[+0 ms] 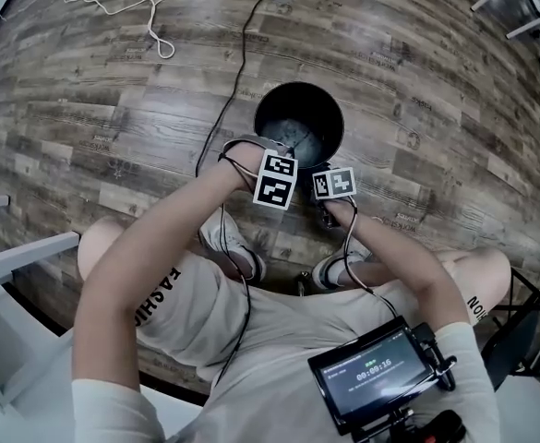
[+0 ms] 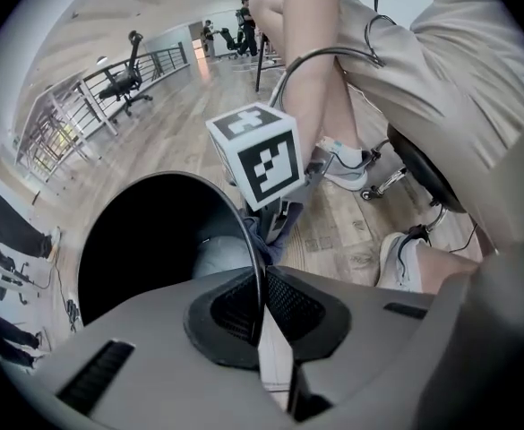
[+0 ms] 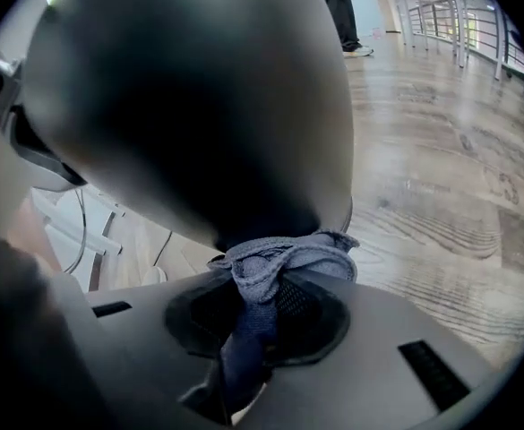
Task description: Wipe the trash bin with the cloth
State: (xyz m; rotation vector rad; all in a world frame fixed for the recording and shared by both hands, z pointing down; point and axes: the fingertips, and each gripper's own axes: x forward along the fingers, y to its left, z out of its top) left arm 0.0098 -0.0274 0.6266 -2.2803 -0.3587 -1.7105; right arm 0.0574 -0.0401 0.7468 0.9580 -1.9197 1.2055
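The left gripper [image 2: 261, 298] has its jaws nearly together, clamped on the thin rim of the trash bin [image 2: 141, 245]. The right gripper [image 3: 260, 307] is closed on the cloth [image 3: 284, 260], a blue-grey bunch that stands out above its pads. There are two grippers, one bin and one cloth. The bin stands upright on the wooden floor [image 1: 436, 90]. Its dark outer wall rises just above the cloth, which seems to press on it, though this part is blurred.
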